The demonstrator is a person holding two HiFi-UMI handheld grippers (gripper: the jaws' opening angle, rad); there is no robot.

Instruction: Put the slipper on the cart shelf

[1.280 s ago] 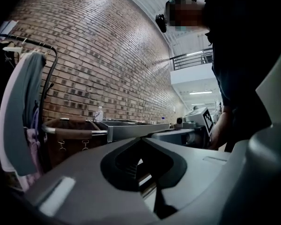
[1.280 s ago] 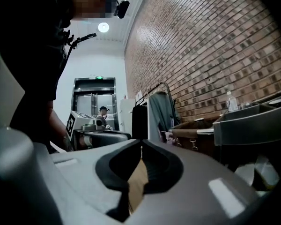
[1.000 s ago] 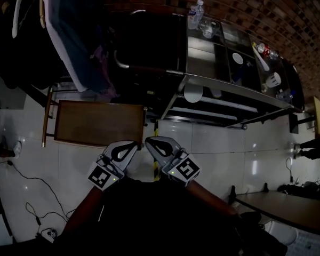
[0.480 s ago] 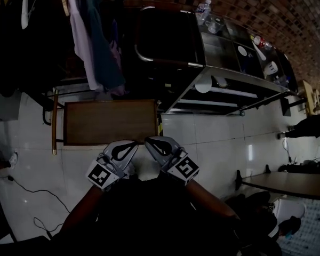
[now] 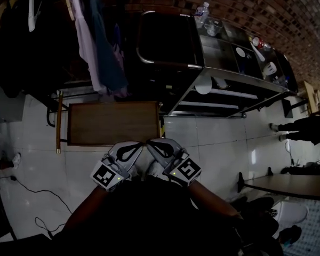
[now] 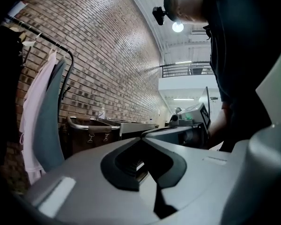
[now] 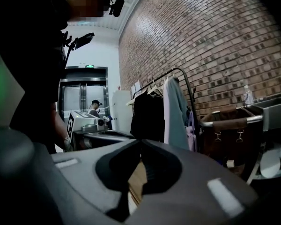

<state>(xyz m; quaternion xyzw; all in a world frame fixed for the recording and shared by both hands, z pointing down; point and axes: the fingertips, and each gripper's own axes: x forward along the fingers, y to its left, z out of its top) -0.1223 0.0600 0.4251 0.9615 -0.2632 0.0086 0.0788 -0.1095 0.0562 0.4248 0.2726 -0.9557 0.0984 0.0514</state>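
Note:
The steel cart (image 5: 224, 81) stands against the brick wall, with open shelves under its top. A white rounded thing (image 5: 204, 85) lies at the edge of its upper shelf; whether it is the slipper I cannot tell. The same white thing (image 7: 273, 161) shows low at the right of the right gripper view. My left gripper (image 5: 138, 145) and right gripper (image 5: 150, 142) are held close to my body, tips almost touching. Both are shut and hold nothing. Each gripper's own view shows its jaws meeting, the left gripper (image 6: 143, 139) and the right gripper (image 7: 140, 141).
A low wooden table (image 5: 114, 122) stands on the white tile floor just ahead of the grippers. A clothes rack with hanging garments (image 5: 98, 41) is at the left. A dark bag (image 5: 165, 36) hangs on the cart's end, with a bottle (image 5: 201, 12) on top. Another table (image 5: 288, 185) is at right.
The view has swung, so the wooden table and cart sit more to the right and closer. Both grippers stayed shut and together. A person at the far right has walked on.

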